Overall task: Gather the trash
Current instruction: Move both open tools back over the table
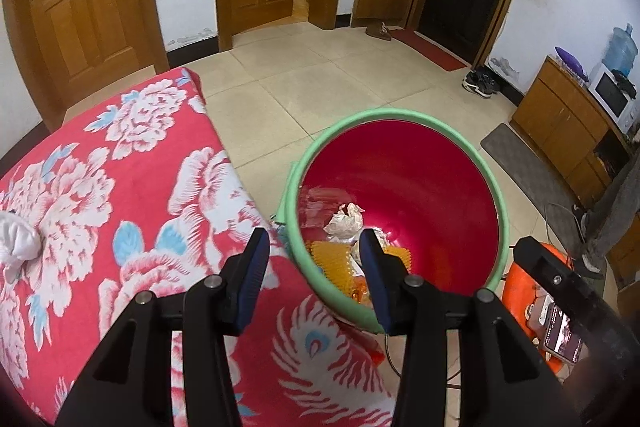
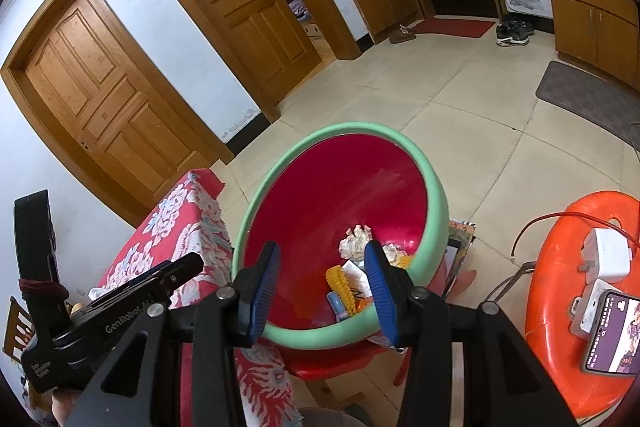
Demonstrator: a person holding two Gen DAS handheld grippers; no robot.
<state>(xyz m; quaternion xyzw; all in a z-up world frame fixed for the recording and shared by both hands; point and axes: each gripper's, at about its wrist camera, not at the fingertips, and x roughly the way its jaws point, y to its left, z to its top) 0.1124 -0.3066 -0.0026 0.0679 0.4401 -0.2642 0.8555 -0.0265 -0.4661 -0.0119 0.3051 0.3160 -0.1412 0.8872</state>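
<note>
A red bin with a green rim (image 1: 496, 187) (image 2: 436, 195) stands beside the table with the red floral cloth (image 1: 120, 187) (image 2: 180, 223). It holds crumpled paper (image 1: 346, 219) (image 2: 354, 241), a yellow spiky item (image 1: 334, 261) (image 2: 340, 283) and other scraps. My left gripper (image 1: 314, 277) is open and empty, over the table edge and the bin's near rim. My right gripper (image 2: 322, 289) is open and empty above the bin's near rim. A white crumpled tissue (image 1: 18, 241) lies on the cloth at the far left.
An orange stool (image 2: 560, 267) (image 1: 520, 287) at the right carries a phone (image 2: 614, 337) and a white charger (image 2: 606, 253) with a cable. The bin rests on a red stool (image 2: 328, 359). Tiled floor, wooden doors and a cabinet (image 1: 560, 119) lie beyond.
</note>
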